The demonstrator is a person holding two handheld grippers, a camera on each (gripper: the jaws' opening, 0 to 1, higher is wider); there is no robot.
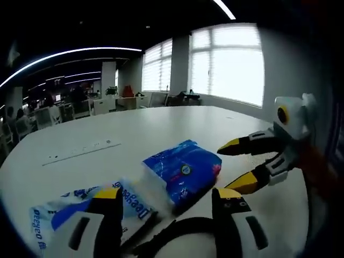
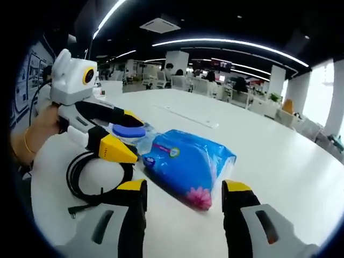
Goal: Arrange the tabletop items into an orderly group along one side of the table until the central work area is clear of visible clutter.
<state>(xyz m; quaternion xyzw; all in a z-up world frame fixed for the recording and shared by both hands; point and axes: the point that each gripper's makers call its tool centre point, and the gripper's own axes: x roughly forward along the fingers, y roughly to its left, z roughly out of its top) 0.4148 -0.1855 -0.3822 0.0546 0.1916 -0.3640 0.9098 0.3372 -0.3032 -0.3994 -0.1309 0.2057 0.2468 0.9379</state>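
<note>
A soft, pillow-shaped blue tissue pack (image 2: 189,164) of glossy plastic film lies near the middle of the smooth white tabletop (image 2: 279,156); a pink flower is printed at its near corner, and a small round logo is too small to read. Just beside the tissue pack lies a flat white-and-blue wipes pack (image 1: 86,212) lettered "Deeyeo". A coiled black cable (image 2: 88,180) rests next to the tissue pack. The left hand-held gripper (image 2: 126,137) is spread over the wipes pack, touching nothing. The right hand-held gripper (image 2: 185,196) is spread at the tissue pack's near end, empty.
</note>
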